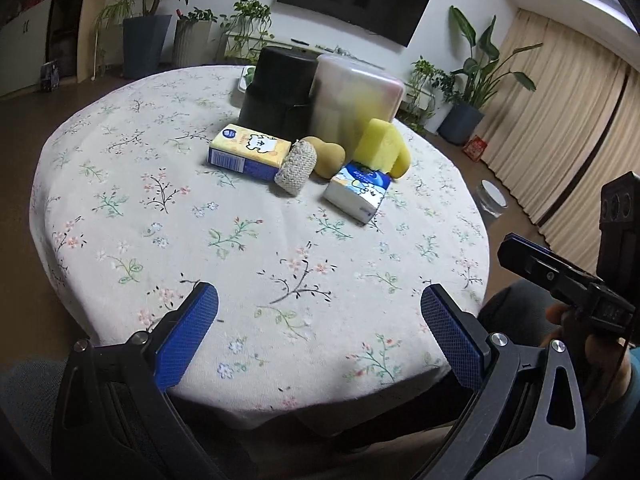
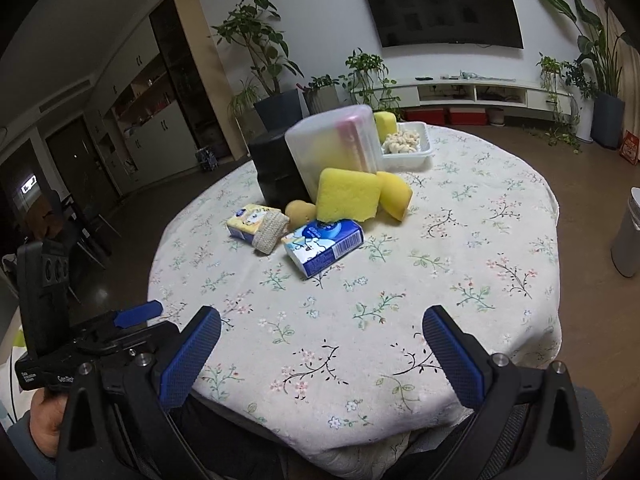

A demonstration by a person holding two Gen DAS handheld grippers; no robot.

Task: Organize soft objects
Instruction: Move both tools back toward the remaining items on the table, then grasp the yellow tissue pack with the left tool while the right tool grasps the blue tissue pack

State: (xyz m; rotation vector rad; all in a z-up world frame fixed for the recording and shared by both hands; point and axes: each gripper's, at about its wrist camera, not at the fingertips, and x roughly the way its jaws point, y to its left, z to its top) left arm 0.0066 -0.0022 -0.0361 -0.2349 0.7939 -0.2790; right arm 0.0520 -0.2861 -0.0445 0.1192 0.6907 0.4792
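Left wrist view: both tongs, left tongs (image 1: 319, 308) and right tongs (image 2: 322, 330), wide, empty, near table (image 1: 120, 216) edge.

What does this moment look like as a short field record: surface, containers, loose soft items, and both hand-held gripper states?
surface: round table under a floral cloth
containers: black container beside translucent lidded bin; white tray behind
loose soft items: yellow tissue pack, knitted scrubber, tan sponge, blue tissue pack, two yellow sponges
left hand-held gripper: open, holding nothing, at near table edge
right hand-held gripper: open, holding nothing, at near table edge
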